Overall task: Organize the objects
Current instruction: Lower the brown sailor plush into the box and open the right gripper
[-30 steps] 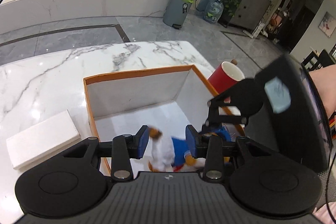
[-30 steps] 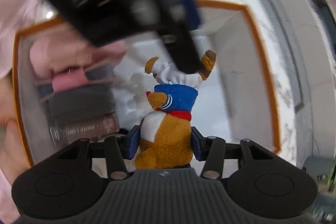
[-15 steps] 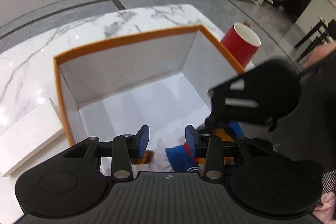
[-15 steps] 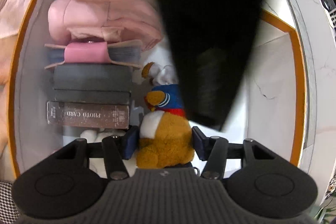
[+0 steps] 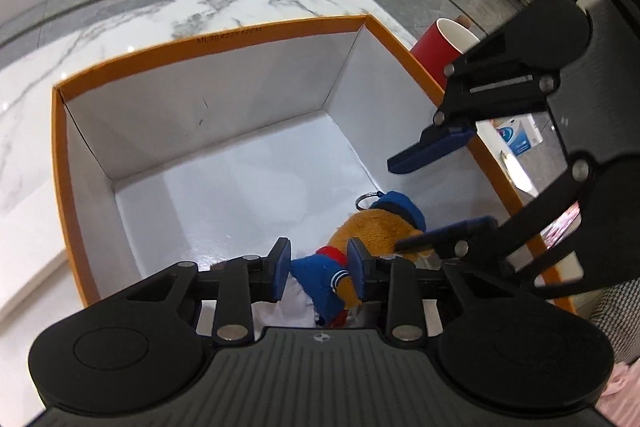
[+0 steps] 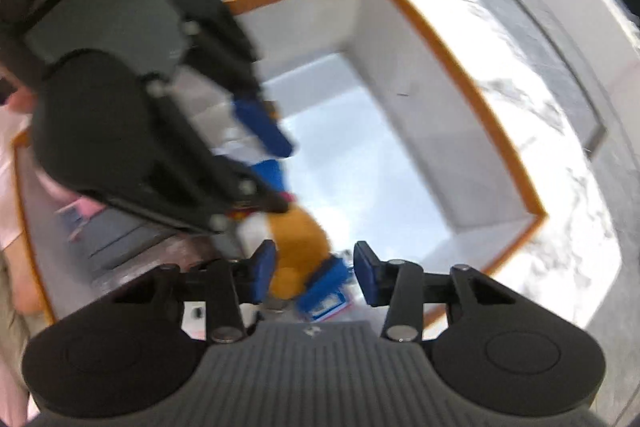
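A plush bear in blue clothes with a red scarf and a key ring lies on the floor of an orange-rimmed white box. My left gripper is open, low in the box, its pads on either side of the bear's blue part. My right gripper is open and hangs over the bear from the right, its jaws wide apart. In the blurred right wrist view the right gripper is open above the bear, with the left gripper crossing from the left.
A red cup stands outside the box's right wall. A white and blue packet lies on the marble table beyond that wall. Dark books and pink items fill the box's near side in the right wrist view.
My right gripper has opened and let go of the bear, then lifted away from it. The bear now lies on the box floor. My left gripper has dropped lower around it.
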### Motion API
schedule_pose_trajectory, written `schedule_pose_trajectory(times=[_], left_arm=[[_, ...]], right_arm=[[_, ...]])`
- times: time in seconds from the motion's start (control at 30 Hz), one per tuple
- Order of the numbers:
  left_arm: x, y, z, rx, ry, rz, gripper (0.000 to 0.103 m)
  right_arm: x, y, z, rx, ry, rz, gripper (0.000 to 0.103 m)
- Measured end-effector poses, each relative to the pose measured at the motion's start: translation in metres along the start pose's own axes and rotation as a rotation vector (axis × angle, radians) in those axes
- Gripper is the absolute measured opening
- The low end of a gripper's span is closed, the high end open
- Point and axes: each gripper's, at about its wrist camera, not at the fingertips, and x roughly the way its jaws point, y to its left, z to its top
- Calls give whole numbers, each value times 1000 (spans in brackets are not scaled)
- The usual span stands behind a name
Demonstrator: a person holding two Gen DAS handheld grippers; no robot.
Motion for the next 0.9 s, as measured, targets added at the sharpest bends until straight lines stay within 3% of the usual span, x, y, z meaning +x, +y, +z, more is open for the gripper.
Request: schedule_pose_trajectory(times=[0.2, 0.3, 0.63, 0.83, 0.9], left_arm=[[3, 6, -1, -68, 45, -64, 29], [9, 8, -2, -125, 112, -140, 27], [9, -5, -6, -53, 86, -94, 28], [-2, -9, -9, -4, 24, -55, 30], [-6, -9, -12, -5, -2, -55, 32]], right_arm=[[6, 2, -5, -7, 8, 19, 45], [5, 3, -8, -39, 37, 50, 36], [11, 1, -12, -28, 67, 72, 34], [1, 0, -13, -26, 56, 42, 35], [-3, 0, -15, -19, 52, 27, 44]])
